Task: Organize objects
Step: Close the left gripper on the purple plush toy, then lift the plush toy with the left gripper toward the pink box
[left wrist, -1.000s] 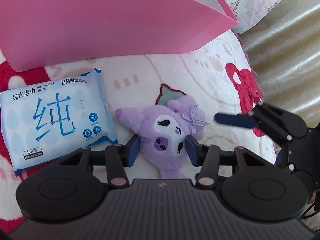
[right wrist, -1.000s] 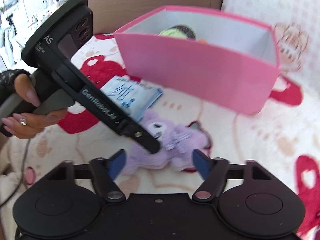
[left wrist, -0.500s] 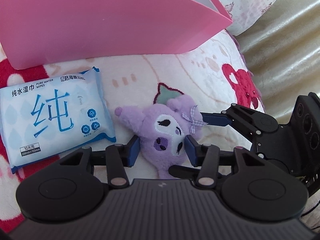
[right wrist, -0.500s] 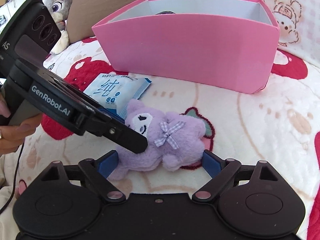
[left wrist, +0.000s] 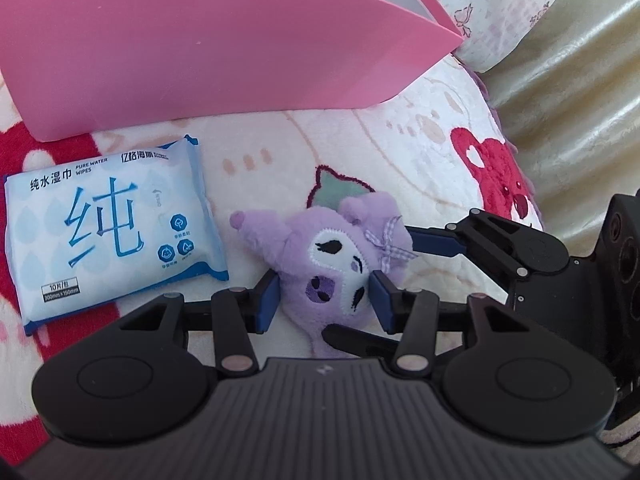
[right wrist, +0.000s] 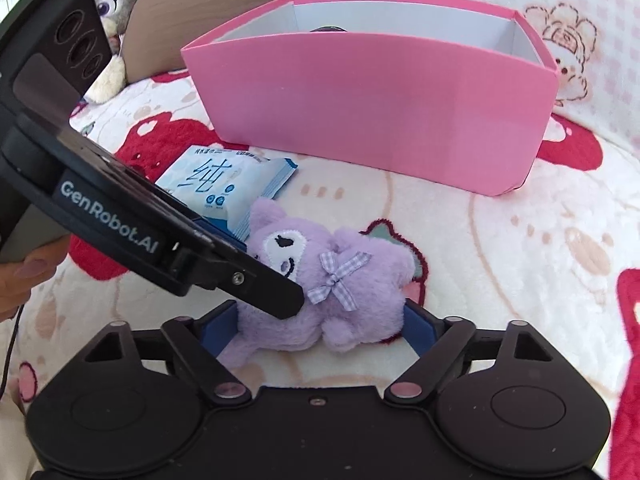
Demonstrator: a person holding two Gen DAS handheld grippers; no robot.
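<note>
a small purple plush toy with a white face patch and a checked lilac bow (left wrist: pixel 340 256) (right wrist: pixel 320 280) is seen lying on a cream fleece blanket printed with red cartoon bears (left wrist: pixel 420 152) (right wrist: pixel 500 240). the left claw (left wrist: pixel 323 300) (right wrist: pixel 280 300) is placed around the head of the plush toy, its blue pads (left wrist: pixel 267 300) set just beside either cheek; whether they press the plush cannot be told. the right claw (right wrist: pixel 316 324) (left wrist: pixel 400 280) is spread apart around the body of the plush toy, with its blue fingers (right wrist: pixel 418 326) close to both flanks. a flat blue-and-white pack of wet wipes (left wrist: pixel 112 232) (right wrist: pixel 228 184) is laid just beside the plush toy, on the side of its head. beyond the plush toy, well apart from it, a tall pink cardboard box with a white inside (left wrist: pixel 224 44) (right wrist: pixel 376 100) is stood on the blanket. a brown cushion (right wrist: pixel 260 4) is seen behind the box.
</note>
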